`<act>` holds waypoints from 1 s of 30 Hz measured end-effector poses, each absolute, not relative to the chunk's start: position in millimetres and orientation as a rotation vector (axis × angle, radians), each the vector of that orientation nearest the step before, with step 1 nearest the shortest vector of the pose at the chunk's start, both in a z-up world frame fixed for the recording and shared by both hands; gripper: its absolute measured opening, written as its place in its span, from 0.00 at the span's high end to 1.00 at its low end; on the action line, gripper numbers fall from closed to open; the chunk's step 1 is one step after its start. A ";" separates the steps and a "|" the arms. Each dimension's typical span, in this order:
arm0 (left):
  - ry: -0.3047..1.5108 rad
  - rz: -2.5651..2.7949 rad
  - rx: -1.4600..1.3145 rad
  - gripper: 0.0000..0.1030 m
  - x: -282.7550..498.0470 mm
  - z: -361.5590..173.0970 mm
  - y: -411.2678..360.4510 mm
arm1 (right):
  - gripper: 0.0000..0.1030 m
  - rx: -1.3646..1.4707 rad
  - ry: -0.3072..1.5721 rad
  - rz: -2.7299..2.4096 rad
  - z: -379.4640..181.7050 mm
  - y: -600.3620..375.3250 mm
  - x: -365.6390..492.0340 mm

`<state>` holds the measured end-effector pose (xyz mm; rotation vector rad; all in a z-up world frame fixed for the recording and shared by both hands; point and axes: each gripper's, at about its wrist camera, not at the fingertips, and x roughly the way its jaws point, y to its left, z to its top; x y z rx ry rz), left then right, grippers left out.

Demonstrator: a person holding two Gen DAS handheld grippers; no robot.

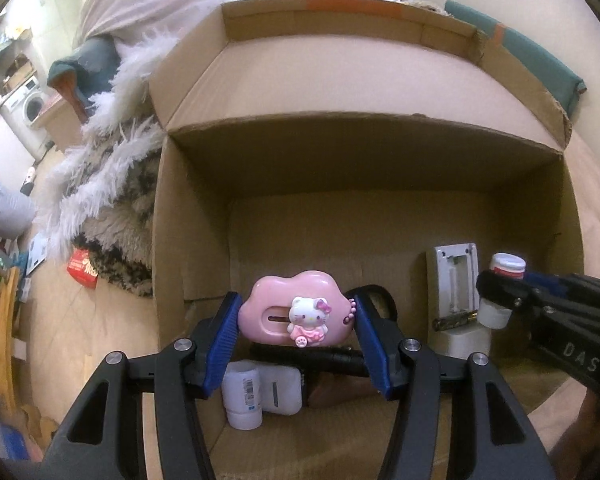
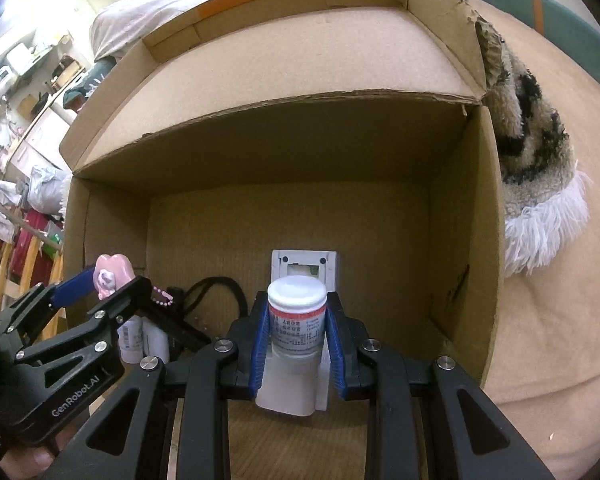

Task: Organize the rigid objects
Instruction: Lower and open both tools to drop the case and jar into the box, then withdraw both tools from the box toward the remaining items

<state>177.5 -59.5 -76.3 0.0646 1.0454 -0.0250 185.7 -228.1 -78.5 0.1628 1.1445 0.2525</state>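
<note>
Left gripper (image 1: 296,320): jaws about half-spread, pads clamped on the two ends of a pink cloud-shaped toy (image 1: 292,312). Its long axis runs straight across from pad to pad; the cat-figure face points back toward the left wrist camera.

Right gripper (image 2: 297,332): jaws drawn narrow on a white pill bottle (image 2: 296,316). The bottle's long axis lies along the fingers, white cap leading toward the far wall.

Both loads hang inside the open cardboard box (image 1: 196,240), above items already in it: two white bottles (image 1: 246,396), a white rectangular device (image 1: 454,280) leaning at the back, a black strap (image 2: 216,292).

Step judged: placement into the box, both hands loaded. The next move calls for lowering each piece onto bare cardboard floor, clear of the strap, before the pads let go.
</note>
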 end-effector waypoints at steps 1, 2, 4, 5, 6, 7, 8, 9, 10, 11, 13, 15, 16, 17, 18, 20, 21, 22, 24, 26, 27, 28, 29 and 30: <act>1.049 -0.021 0.061 0.49 177.8 -76.8 -58.8 | 0.72 0.163 1.145 0.252 -78.6 -228.3 185.7; 1.051 -0.018 0.056 0.49 178.5 -77.1 -57.9 | 0.72 0.163 1.145 0.251 -78.6 -228.1 185.9; 1.053 -0.013 0.046 0.49 178.5 -76.9 -56.1 | 0.72 0.166 1.147 0.252 -78.9 -227.6 186.2; 1.055 -0.012 0.041 0.49 178.7 -76.6 -55.3 | 0.72 0.166 1.146 0.252 -79.0 -227.7 186.0; 1.059 -0.014 0.036 0.49 179.0 -76.8 -54.8 | 0.72 0.166 1.146 0.253 -78.9 -227.4 185.9; 1.066 -0.015 0.029 0.48 179.4 -77.1 -54.5 | 0.72 0.167 1.144 0.255 -78.8 -228.3 185.8; 1.071 -0.014 0.027 0.47 180.4 -76.9 -51.4 | 0.72 0.171 1.141 0.257 -78.3 -229.0 185.7; 1.080 -0.012 0.024 0.44 180.6 -77.0 -51.0 | 0.72 0.179 1.138 0.260 -77.8 -230.3 185.7; 1.085 -0.011 0.019 0.36 180.7 -76.5 -50.7 | 0.72 0.189 1.135 0.264 -77.2 -231.6 185.9; 1.086 -0.012 0.007 0.32 180.4 -75.6 -49.5 | 0.72 0.200 1.133 0.267 -76.4 -232.7 186.2; 1.087 -0.019 -0.008 0.30 180.0 -74.1 -48.6 | 0.65 0.219 1.117 0.262 -72.3 -235.0 186.5; 1.092 -0.025 -0.008 0.30 179.7 -73.2 -49.0 | 0.41 0.253 1.079 0.280 -65.1 -237.6 184.9; 1.095 -0.022 -0.002 0.30 179.5 -72.7 -49.3 | 0.32 0.271 1.062 0.296 -60.4 -237.6 184.1; 1.097 -0.020 0.004 0.30 179.1 -72.2 -49.7 | 0.24 0.267 1.047 0.292 -56.6 -237.1 183.0; 1.096 -0.020 0.008 0.30 178.5 -71.5 -50.3 | 0.20 0.255 1.026 0.281 -52.8 -236.7 181.3; 1.087 -0.016 0.015 0.30 176.4 -68.3 -51.4 | 0.18 0.254 1.007 0.279 -49.2 -237.1 180.1; 1.079 -0.016 0.019 0.30 176.2 -66.3 -51.5 | 0.18 0.262 1.010 0.285 -49.5 -237.5 180.1; 1.070 -0.017 0.022 0.30 175.2 -64.1 -51.7 | 0.18 0.271 1.017 0.287 -50.5 -238.3 180.5; 1.059 -0.016 0.019 0.30 174.9 -60.3 -49.8 | 0.18 0.278 1.026 0.281 -52.1 -240.2 180.5; 1.060 -0.016 0.012 0.30 174.2 -57.4 -48.9 | 0.18 0.283 1.027 0.277 -52.6 -242.1 179.3; 1.062 -0.016 0.009 0.30 172.2 -55.5 -49.9 | 0.18 0.283 1.026 0.275 -51.9 -242.9 179.6; 1.066 -0.017 0.009 0.30 171.7 -53.8 -50.0 | 0.18 0.285 1.020 0.275 -50.0 -245.1 177.3; 1.070 -0.018 0.009 0.30 170.8 -51.6 -50.0 | 0.18 0.287 1.013 0.275 -48.4 -246.5 175.3; 1.071 -0.019 0.007 0.30 169.9 -48.8 -49.1 | 0.18 0.289 1.008 0.274 -46.4 -247.2 174.2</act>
